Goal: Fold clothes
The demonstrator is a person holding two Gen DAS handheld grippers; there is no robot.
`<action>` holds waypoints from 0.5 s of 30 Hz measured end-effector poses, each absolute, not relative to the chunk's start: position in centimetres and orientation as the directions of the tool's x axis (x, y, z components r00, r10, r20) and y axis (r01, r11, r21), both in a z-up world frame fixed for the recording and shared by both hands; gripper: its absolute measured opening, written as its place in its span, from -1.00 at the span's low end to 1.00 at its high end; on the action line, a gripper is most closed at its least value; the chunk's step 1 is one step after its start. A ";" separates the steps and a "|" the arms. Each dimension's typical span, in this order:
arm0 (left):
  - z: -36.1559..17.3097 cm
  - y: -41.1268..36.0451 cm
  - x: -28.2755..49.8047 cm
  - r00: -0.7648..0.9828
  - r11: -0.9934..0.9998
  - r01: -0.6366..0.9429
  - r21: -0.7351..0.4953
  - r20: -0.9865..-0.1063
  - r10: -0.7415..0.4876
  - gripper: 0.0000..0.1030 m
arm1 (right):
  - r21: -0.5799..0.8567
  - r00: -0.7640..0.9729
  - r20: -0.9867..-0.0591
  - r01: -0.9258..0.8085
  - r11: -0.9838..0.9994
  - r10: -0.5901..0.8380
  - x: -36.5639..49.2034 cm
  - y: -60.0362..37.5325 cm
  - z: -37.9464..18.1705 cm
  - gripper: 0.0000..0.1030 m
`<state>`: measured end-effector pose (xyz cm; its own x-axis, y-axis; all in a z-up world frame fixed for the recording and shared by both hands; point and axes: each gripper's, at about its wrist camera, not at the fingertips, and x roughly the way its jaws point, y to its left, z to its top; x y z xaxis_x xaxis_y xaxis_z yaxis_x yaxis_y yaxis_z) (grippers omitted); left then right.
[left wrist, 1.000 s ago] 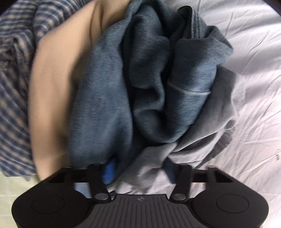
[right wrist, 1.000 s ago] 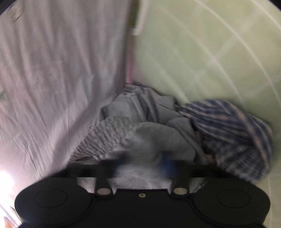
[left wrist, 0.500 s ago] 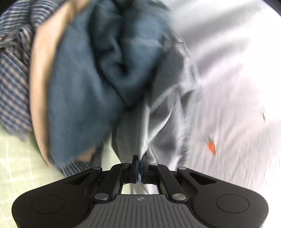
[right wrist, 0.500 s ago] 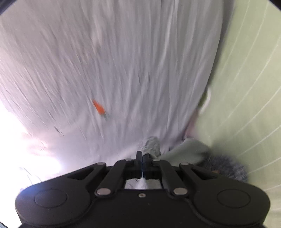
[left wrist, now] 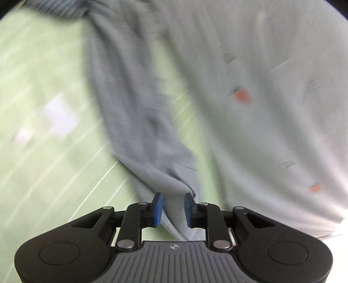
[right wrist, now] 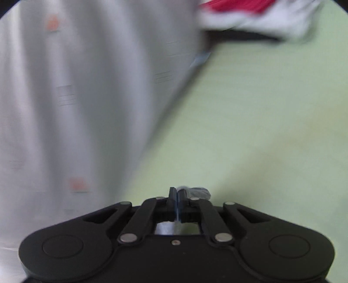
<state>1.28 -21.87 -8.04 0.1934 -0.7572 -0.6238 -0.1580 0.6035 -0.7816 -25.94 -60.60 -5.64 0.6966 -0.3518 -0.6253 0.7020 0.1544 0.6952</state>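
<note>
A grey garment stretches in a twisted band from the top of the left wrist view down to my left gripper. Its blue pads stand a little apart with a fold of the grey cloth lying between them. My right gripper is shut, with a small bunch of grey cloth pinched at its tips. Both views are motion-blurred.
A pale green surface with thin white lines lies under everything. A white sheet with small orange marks covers part of it. A red and white garment lies at the far top right.
Both grippers pulled the grey garment out of the clothes pile, which has left view. My left gripper's pads were pinched together half a second ago and now stand slightly apart.
</note>
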 end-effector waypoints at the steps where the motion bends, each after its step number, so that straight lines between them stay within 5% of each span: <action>1: -8.4 -20.4 1.7 0.201 0.624 -0.176 -0.761 -0.649 -0.734 -0.44 | 0.676 0.670 -0.645 0.725 0.135 -0.367 -27.4 -61.0 -5.9 -0.79; 3: -8.7 -17.8 1.7 0.231 0.655 -0.215 -0.725 -0.689 -0.687 -0.32 | 0.660 0.658 -0.662 0.739 0.136 -0.358 -29.2 -61.6 -6.6 -0.28; 9: -11.3 -15.8 1.2 0.290 0.697 -0.340 -0.631 -0.776 -0.560 -0.14 | 0.624 0.658 -0.682 0.751 0.216 -0.318 -30.6 -62.8 -9.3 -0.05; 15: -11.6 -15.5 2.8 0.291 0.755 -0.335 -0.564 -0.824 -0.486 0.30 | 0.598 0.635 -0.708 0.772 0.214 -0.310 -28.1 -65.5 -12.8 0.30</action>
<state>2.79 -15.52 -11.65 0.2907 -0.4860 -0.8242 -0.3352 0.7551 -0.5635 -28.06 -65.55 -12.76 0.6347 -0.3101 -0.7078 0.7720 0.2143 0.5984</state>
